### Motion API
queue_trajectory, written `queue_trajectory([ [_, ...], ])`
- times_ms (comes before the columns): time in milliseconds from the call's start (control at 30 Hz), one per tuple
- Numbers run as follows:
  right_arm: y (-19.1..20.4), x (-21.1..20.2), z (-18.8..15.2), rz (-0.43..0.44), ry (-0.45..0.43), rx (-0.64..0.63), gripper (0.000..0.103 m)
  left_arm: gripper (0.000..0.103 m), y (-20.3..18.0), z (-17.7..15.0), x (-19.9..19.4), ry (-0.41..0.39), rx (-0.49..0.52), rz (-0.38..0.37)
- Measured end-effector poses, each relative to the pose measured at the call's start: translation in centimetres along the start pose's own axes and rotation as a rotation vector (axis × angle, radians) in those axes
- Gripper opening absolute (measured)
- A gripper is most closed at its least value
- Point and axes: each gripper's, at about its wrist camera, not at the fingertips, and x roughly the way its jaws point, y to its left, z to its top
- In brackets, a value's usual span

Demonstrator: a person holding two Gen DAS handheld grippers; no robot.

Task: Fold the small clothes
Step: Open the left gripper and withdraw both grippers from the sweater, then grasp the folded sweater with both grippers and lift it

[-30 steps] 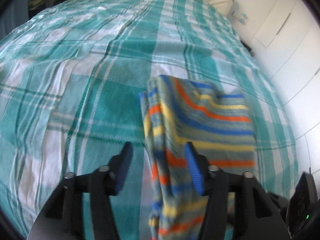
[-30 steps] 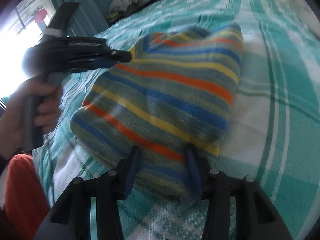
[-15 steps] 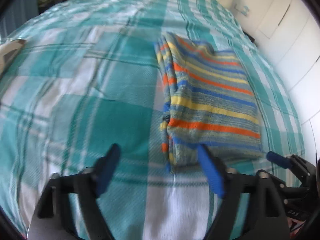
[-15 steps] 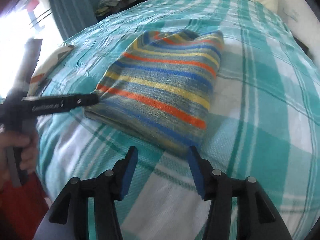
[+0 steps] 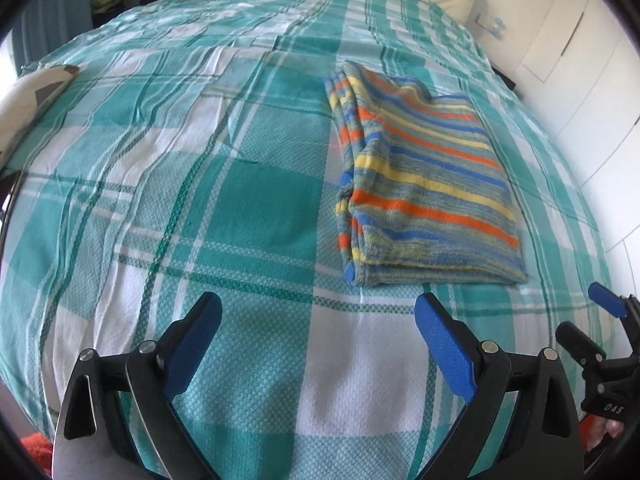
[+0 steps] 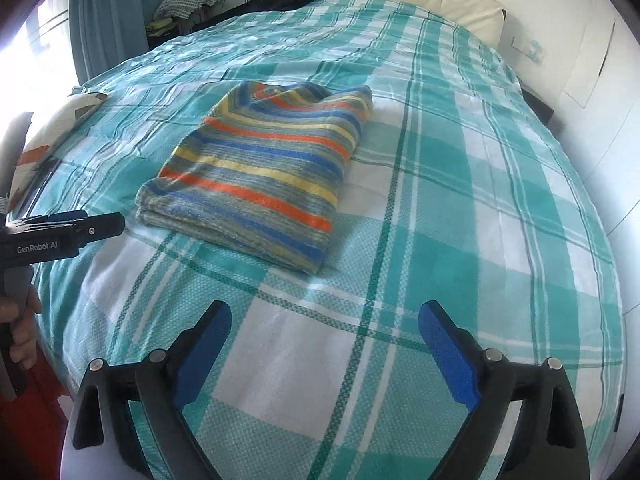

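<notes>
A small knitted garment with blue, orange and yellow stripes (image 5: 424, 184) (image 6: 264, 172) lies folded in a flat rectangle on the teal and white checked bedspread (image 5: 248, 208) (image 6: 460, 208). My left gripper (image 5: 318, 304) hovers short of its near edge, jaws opening wide, nothing between them. My right gripper (image 6: 326, 312) also stands back from the garment over bare bedspread, jaws opening, nothing between them. In the right wrist view the left gripper (image 6: 68, 232) juts in from the left, close to the garment's near corner. One blue pad of the right gripper (image 5: 608, 306) shows at the left view's right edge.
A patterned cushion (image 6: 52, 132) lies at the bed's left edge. A pale headboard (image 6: 440, 4) and a pile of clothes (image 6: 188, 0) are at the far end. White cupboard doors (image 5: 580, 60) run along the right side. A hand (image 6: 20, 332) holds the left gripper's handle.
Both grippers let go of the striped garment, drew back toward the near side of the bed and spread their jaws. The garment dropped and now lies flat and folded.
</notes>
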Motion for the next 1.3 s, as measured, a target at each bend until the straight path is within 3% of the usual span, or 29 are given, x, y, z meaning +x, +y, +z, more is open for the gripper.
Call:
queue_trajectory([
  [133,-0.5,0.3,0.0,0.015,-0.001,0.012,0.094,0.098,-0.2,1.0,0.3,0.01,0.031,-0.013],
  [300,-3.8,2.3,1.0,0.202,-0.01,0.142,0.094,0.098,1.7,5.9,1.7,0.012,-0.057,-0.182],
  [367,-5.9,3.9,2.6,0.282,-0.019,0.237,0.094,0.098,2.1,8.2,4.0,0.062,-0.11,-0.232],
  [433,-8.1,6.0,5.0,0.372,-0.042,0.349,0.094,0.098,1.9,10.0,6.4,0.095,-0.129,-0.244],
  [567,-9.7,11.1,9.3,0.494,-0.021,0.431,0.093,0.098,0.6,12.2,9.5,0.103,-0.094,-0.2],
  [633,-9.5,14.3,10.9,0.56,0.019,0.453,0.084,0.098,0.0,12.6,10.0,0.088,-0.074,-0.192],
  [700,-8.4,16.1,11.8,0.601,0.044,0.433,0.072,0.09,-0.8,12.5,10.5,0.083,-0.052,-0.191],
  [733,-7.1,16.6,12.2,0.595,0.043,0.392,0.066,0.058,-1.2,12.4,10.7,0.083,-0.031,-0.175],
  [767,-6.0,16.6,12.6,0.57,0.038,0.346,0.05,0.024,-1.9,12.2,11.0,0.091,0.004,-0.166],
  [800,-4.0,16.3,13.1,0.466,0.027,0.256,0.034,0.02,-2.6,12.0,11.2,0.105,0.01,-0.184],
  [900,-0.8,13.9,13.7,0.288,-0.045,0.111,0.024,0.016,-3.7,12.3,9.3,0.044,0.028,-0.14],
  [933,-0.3,12.6,13.8,0.267,-0.081,0.092,0.024,0.016,-3.8,12.4,8.3,0.021,0.031,-0.15],
  [1233,-1.4,2.0,17.5,0.371,-0.33,0.1,0.023,0.017,-4.5,16.1,-3.2,-0.184,0.085,-0.221],
  [1300,-2.3,1.7,18.7,0.411,-0.327,0.145,0.026,0.033,-4.8,16.7,-2.7,-0.159,0.082,-0.199],
])
